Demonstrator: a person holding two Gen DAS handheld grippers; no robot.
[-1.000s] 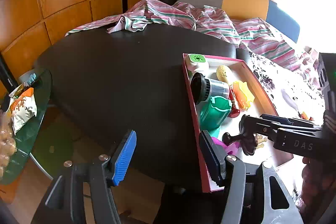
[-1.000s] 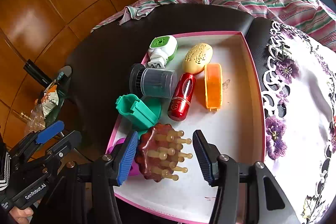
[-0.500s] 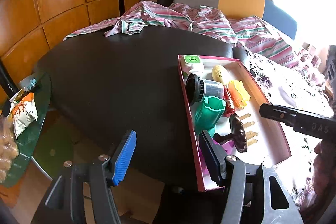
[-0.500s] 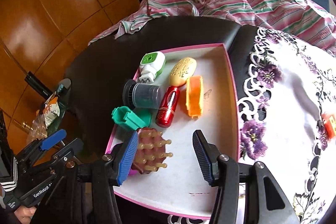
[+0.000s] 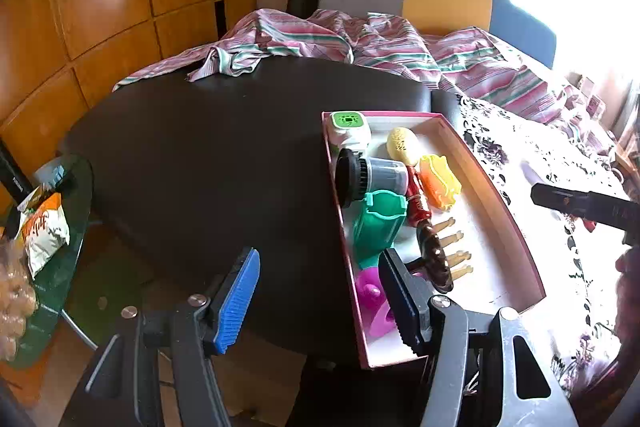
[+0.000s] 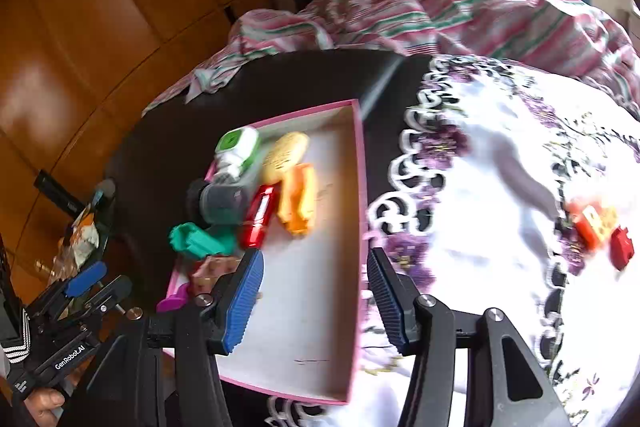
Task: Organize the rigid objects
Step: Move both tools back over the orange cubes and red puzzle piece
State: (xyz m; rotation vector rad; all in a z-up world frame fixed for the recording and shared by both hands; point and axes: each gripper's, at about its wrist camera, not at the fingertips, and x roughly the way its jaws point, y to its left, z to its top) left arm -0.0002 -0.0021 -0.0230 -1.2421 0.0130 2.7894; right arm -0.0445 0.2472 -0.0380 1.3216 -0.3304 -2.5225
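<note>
Dark table, pink tray, toys inside

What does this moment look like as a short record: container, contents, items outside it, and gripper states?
container: pink tray on the dark table
contents: green-topped plug-in, yellow oval, orange piece, red tube, teal holder, brown massage brush
outside: small red and orange pieces on the floral cloth
left gripper: open, empty
right gripper: open, empty
</note>
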